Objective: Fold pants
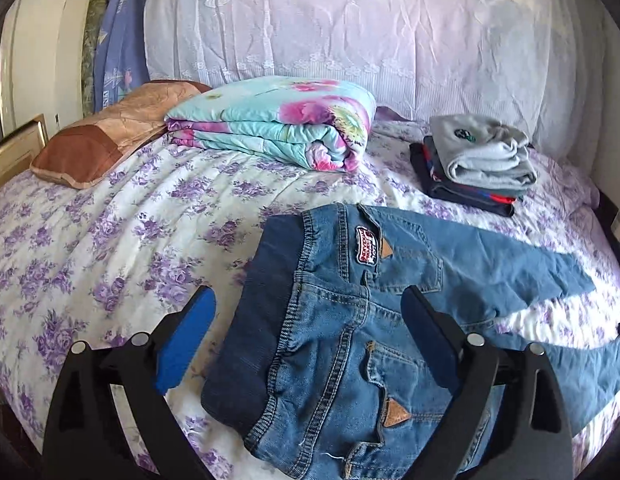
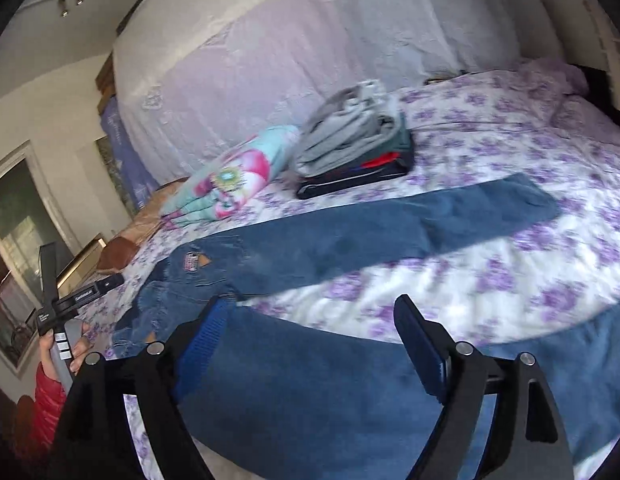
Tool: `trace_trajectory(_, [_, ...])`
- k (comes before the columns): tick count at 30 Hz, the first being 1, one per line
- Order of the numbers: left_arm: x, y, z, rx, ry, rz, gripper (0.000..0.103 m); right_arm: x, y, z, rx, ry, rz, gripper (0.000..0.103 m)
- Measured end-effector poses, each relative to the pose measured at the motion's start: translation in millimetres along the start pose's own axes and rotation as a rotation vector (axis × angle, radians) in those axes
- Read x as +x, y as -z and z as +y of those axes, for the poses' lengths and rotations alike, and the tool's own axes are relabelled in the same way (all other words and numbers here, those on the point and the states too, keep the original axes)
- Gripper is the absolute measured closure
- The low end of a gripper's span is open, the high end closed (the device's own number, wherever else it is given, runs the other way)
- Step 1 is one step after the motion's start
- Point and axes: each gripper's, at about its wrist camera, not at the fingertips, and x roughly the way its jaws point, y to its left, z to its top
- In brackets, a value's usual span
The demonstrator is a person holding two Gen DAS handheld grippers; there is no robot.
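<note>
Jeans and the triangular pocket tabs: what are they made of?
Jeans: blue denim by the look, matte, twill weave, tan contrast stitching, darker elastic-looking waistband. Triangular tabs: tan, smooth, stitched edges; probably leather or faux leather, cannot tell which.

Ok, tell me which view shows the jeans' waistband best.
The left wrist view: the jeans' waistband lies close and sharp, with its stitching, the patch and both back pockets plain. The right wrist view shows the waistband only small, blurred and far left, mostly showing the legs.
</note>
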Motion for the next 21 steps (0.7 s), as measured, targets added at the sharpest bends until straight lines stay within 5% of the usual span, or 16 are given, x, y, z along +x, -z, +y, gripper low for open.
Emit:
trace_trajectory(5, [7,4,8,-0.022,-0.042,-0.012,0.009,42,-1,30,-0.038,-0.036,0.063,0.011])
trace_trajectory(12, [24,20,6,0.012,-0.072,0.027,0.008,83,30,23,-0.009,0.024,0.226,0.01])
trace_trajectory(21, [36,16,21,-0.017,-0.061,0.076,0.008,69,22,15,0.033,0.0,0.173,0.01])
